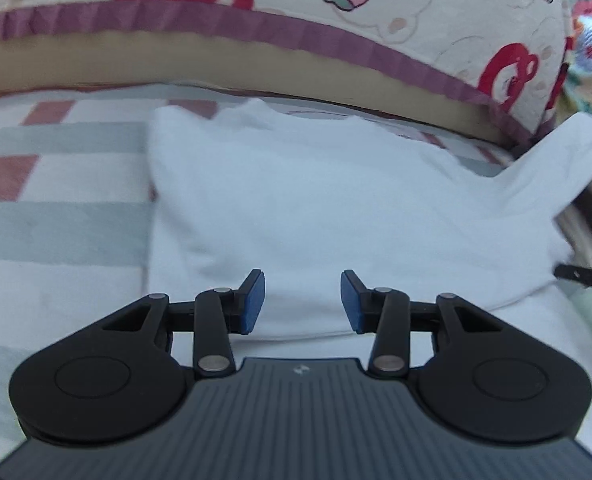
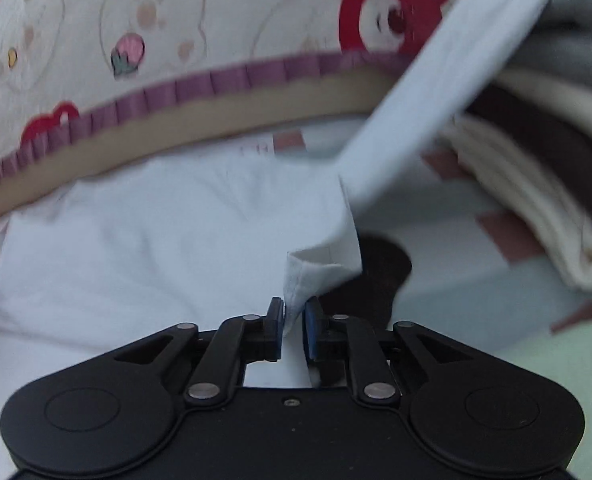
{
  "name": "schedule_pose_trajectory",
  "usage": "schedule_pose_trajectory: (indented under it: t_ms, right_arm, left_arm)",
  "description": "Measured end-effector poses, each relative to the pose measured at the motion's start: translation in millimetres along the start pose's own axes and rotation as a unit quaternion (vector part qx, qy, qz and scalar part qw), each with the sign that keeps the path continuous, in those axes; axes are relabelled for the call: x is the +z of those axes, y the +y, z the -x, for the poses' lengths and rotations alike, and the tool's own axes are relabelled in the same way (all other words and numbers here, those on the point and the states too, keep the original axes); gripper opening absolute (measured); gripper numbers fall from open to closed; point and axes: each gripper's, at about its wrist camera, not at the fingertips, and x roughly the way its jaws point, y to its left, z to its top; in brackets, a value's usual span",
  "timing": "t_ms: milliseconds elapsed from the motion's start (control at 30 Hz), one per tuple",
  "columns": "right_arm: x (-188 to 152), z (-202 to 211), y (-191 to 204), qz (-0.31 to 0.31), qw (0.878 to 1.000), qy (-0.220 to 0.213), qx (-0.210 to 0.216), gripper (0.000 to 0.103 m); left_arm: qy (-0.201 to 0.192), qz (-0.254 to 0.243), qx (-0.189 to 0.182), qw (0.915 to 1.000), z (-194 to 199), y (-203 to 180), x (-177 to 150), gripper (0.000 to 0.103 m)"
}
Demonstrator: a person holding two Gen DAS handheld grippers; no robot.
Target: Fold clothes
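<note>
A white T-shirt [image 1: 315, 200] lies spread on the checked bed cover, its sleeve [image 1: 555, 168] stretched out to the right. My left gripper [image 1: 301, 304] is open and empty, hovering low over the shirt's near part. In the right wrist view the same shirt [image 2: 156, 240] lies ahead. My right gripper [image 2: 294, 326] is shut on the shirt's right edge, with a bunched fold of white cloth [image 2: 315, 272] rising between the blue pads, and the sleeve [image 2: 435, 92] lifted up to the right.
A cartoon-print quilt with a purple frill [image 1: 256, 20] lies along the far side of the bed. A stack of folded clothes in cream, brown and grey [image 2: 535, 168] sits at the right. The checked cover [image 1: 56, 184] extends to the left.
</note>
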Motion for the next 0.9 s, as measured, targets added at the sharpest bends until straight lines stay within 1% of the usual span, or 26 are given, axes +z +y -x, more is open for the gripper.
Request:
schedule_pose_trajectory:
  t_ms: [33,100,167,200,233,267,300,333,367,400,467,500,533,567,600,633,667,767,833,900]
  right_arm:
    - [-1,-1,-3,-0.009,1.0,0.002,0.005,0.019]
    - [0,1,-8,-0.019,1.0,0.002,0.01,0.028]
    - [7,4,-8,-0.014,1.0,-0.012,0.01,0.031]
    - [14,5,-8,-0.008,1.0,-0.018,0.011,0.032]
    - [21,7,-7,-0.001,1.0,-0.024,0.012,0.037]
    - [27,9,-8,0.011,0.999,-0.029,0.01,0.041]
    - [34,7,-8,0.022,0.999,-0.033,0.007,0.043]
    - [41,4,-8,0.029,0.999,-0.032,0.004,0.046]
    - [47,1,-8,0.035,0.999,-0.031,0.002,0.051]
    - [52,-3,-8,0.041,0.999,-0.03,0.0,0.053]
    - [57,-18,-8,0.055,0.998,-0.014,-0.009,0.054]
    - [58,-25,-8,0.062,0.998,-0.007,-0.014,0.054]
    - [59,-32,-7,0.069,0.997,-0.001,-0.018,0.054]
    - [57,-34,-4,0.08,0.997,0.003,-0.022,0.052]
    - [55,-37,-1,0.091,0.995,0.006,-0.025,0.044]
    - [53,-39,2,0.102,0.994,0.009,-0.029,0.006]
    - [51,-41,5,0.114,0.993,0.012,-0.033,0.006]
    - [44,-29,24,0.161,0.985,0.004,-0.058,0.005]
    - [45,-18,41,0.207,0.976,-0.012,-0.069,0.005]
    - [56,-8,57,0.241,0.968,-0.037,-0.061,0.005]
  left_arm:
    - [-0.005,-0.005,0.012,0.9999,1,2,3,0.041]
    - [-0.022,-0.015,0.037,0.999,4,8,11,0.042]
    - [-0.037,-0.01,0.064,0.9972,6,19,24,0.046]
    - [-0.043,-0.003,0.07,0.9966,6,25,31,0.047]
    - [-0.046,-0.003,0.072,0.9963,5,31,39,0.048]
    - [-0.046,-0.006,0.074,0.9962,0,37,47,0.049]
    - [-0.044,-0.008,0.08,0.9958,-7,42,54,0.051]
    - [-0.042,-0.01,0.086,0.9953,-14,48,62,0.055]
    - [-0.04,-0.012,0.092,0.9949,-22,53,70,0.056]
    - [-0.033,-0.009,0.097,0.9947,-30,59,77,0.057]
    - [-0.011,0.015,0.09,0.9958,-47,70,89,0.057]
    - [-0.003,0.025,0.078,0.9967,-53,72,92,0.054]
    - [0.005,0.025,0.069,0.9973,-59,73,94,0.041]
    - [0.014,0.013,0.07,0.9974,-64,71,96,0.026]
    - [0.02,-0.004,0.078,0.9968,-67,68,96,0.002]
    - [0.023,-0.019,0.084,0.996,-68,66,96,0.002]
    - [0.024,-0.027,0.085,0.9957,-68,65,97,0.002]
    - [0.018,-0.018,0.069,0.9973,-61,74,101,0.002]
    - [0.016,-0.012,0.066,0.9976,-58,82,105,0.002]
    - [0.015,-0.007,0.071,0.9973,-55,93,109,0.002]
